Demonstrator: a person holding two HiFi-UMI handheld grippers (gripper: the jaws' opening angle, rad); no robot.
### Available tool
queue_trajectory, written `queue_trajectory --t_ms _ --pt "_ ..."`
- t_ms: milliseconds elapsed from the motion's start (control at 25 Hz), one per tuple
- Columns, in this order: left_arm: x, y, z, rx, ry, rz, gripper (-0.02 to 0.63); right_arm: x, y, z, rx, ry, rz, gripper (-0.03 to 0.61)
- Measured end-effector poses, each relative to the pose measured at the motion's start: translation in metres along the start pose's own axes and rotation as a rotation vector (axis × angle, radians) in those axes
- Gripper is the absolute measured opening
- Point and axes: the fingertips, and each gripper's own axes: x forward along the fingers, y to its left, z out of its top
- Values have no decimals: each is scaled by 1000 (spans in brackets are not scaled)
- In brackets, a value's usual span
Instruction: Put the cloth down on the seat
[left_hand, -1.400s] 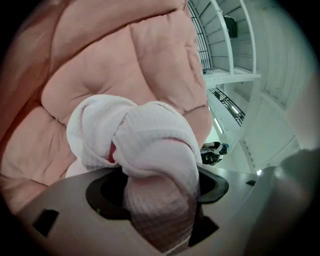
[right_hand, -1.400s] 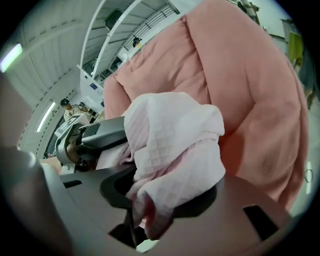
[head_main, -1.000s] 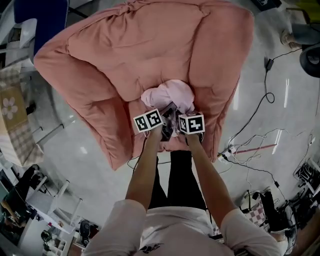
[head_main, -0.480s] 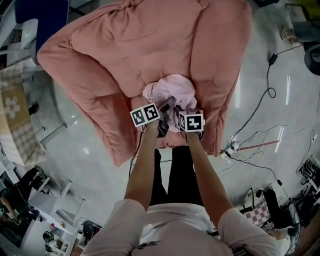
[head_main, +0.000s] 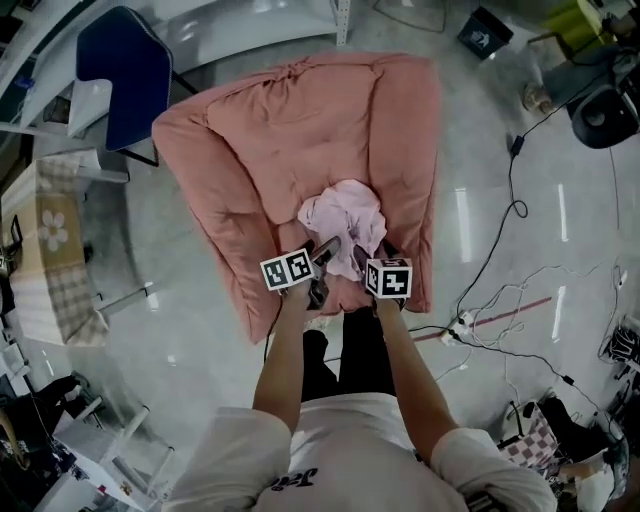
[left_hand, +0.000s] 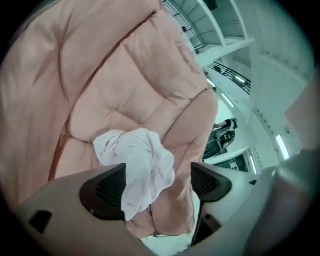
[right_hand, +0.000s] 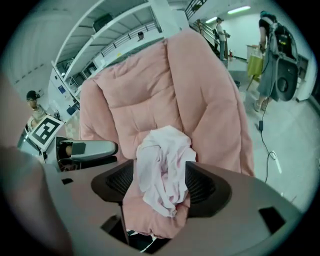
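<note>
A crumpled pale pink cloth (head_main: 345, 212) lies on the seat of a big salmon-pink padded armchair (head_main: 290, 130). Both grippers hover side by side at the seat's front edge, just short of the cloth. My left gripper (head_main: 325, 255) is open; in its own view the cloth (left_hand: 137, 165) lies beyond the jaws, apart from the pads. My right gripper (head_main: 368, 255) has its jaws opening. Its view shows the cloth (right_hand: 162, 170) lined up between the pads (right_hand: 202, 186) but resting loose on the cushion, not pinched.
A blue chair (head_main: 125, 75) stands behind the armchair's left side. A table with a checked cloth (head_main: 45, 250) is at far left. Cables and a power strip (head_main: 462, 322) trail over the glossy floor at right. A person (right_hand: 272, 45) stands far off.
Both grippers have drawn back from the cloth toward the seat's front edge, and their jaws have spread. The cloth stays on the seat. The head view has pulled farther away from the armchair.
</note>
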Motion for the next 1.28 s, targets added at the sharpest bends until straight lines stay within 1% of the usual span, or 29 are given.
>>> queue_trajectory --t_ms 160,360,480,520,560,600,640,680,760,880,920,1000,1080,1200,1280 --pt "-46 -47 17 159 -47 -43 394 -49 38 26 -48 -122 7 311" --pt "-119 -99 44 374 -179 -23 393 -120 80 67 -113 -307 -10 311" --pt "-159 -124 58 487 -257 -1 391 -160 104 90 -152 -414 -14 309" --pt "-172 -132 62 525 -290 9 386 -173 111 96 -164 -446 -16 292" --pt "-187 -140 67 563 -330 21 372 -185 119 102 -174 -480 -18 265" --pt "-202 -148 73 598 -381 34 338 -197 128 108 -182 -515 -16 239" --pt "-218 -156 80 630 -442 43 262 -210 136 114 -191 -552 -9 225" --pt "-235 -164 86 656 -503 46 201 -222 146 120 -203 -593 1 213" --pt "-263 -182 94 691 -596 40 190 -247 163 130 -239 -677 20 178" --pt "-295 -211 101 734 -682 29 128 -285 180 142 -286 -793 21 85" --pt "-302 -222 102 751 -705 26 110 -297 184 145 -296 -827 19 58" --pt "-315 -241 104 789 -741 26 96 -316 191 152 -310 -879 20 39" --pt "-326 -256 103 826 -772 34 56 -331 198 155 -326 -913 29 25" --pt "-341 -269 103 855 -805 55 15 -346 208 157 -351 -934 28 12" --pt "-349 -275 104 859 -816 65 14 -351 210 159 -350 -937 10 12"
